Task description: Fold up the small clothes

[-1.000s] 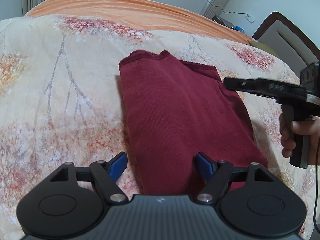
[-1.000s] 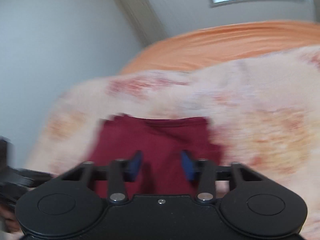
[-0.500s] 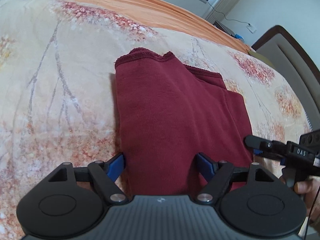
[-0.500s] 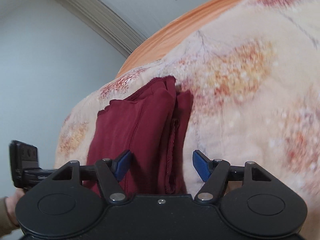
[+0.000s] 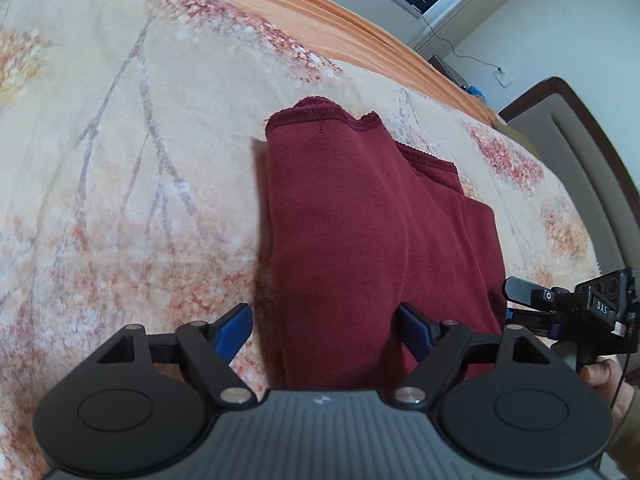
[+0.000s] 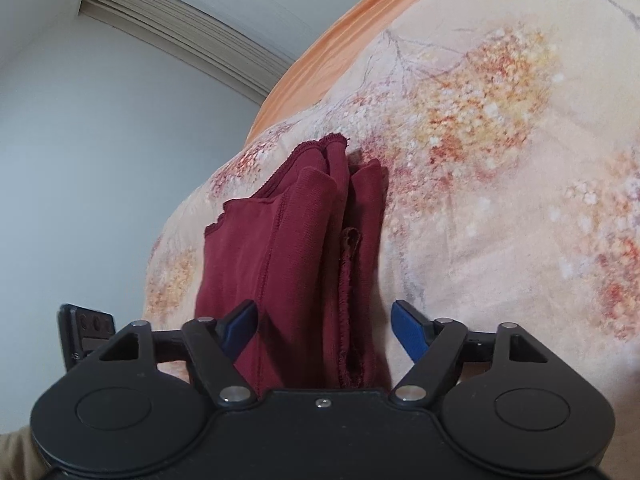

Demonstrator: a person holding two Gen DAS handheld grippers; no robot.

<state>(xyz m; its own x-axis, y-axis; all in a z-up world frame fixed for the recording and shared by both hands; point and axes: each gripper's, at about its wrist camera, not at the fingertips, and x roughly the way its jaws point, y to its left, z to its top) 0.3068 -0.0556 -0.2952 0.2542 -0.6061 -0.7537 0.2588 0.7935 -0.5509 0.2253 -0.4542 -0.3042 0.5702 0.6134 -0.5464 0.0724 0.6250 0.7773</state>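
Note:
A dark red knit garment (image 5: 360, 240), folded into a long stack, lies on the floral bed cover (image 5: 140, 160). My left gripper (image 5: 324, 314) is open, its blue pads straddling the garment's near end without pressing it. My right gripper (image 5: 514, 304) is low at the garment's right side, held by a hand (image 5: 604, 376). In the right wrist view the garment (image 6: 296, 240) shows its layered edges. The right gripper (image 6: 324, 310) has its jaws opening, with those edges between the pads and untouched.
An orange sheet (image 5: 320, 4) covers the bed's far part. A dark-framed headboard (image 5: 580, 140) stands at the right, with a window sill and a wall socket behind. Bare floral cover spreads left of the garment. A grey wall (image 6: 100, 160) lies past the bed's edge.
The right gripper rolled, sank from above the garment to its right edge, and its jaws spread wide. The left gripper came lower and closer over the garment's near end.

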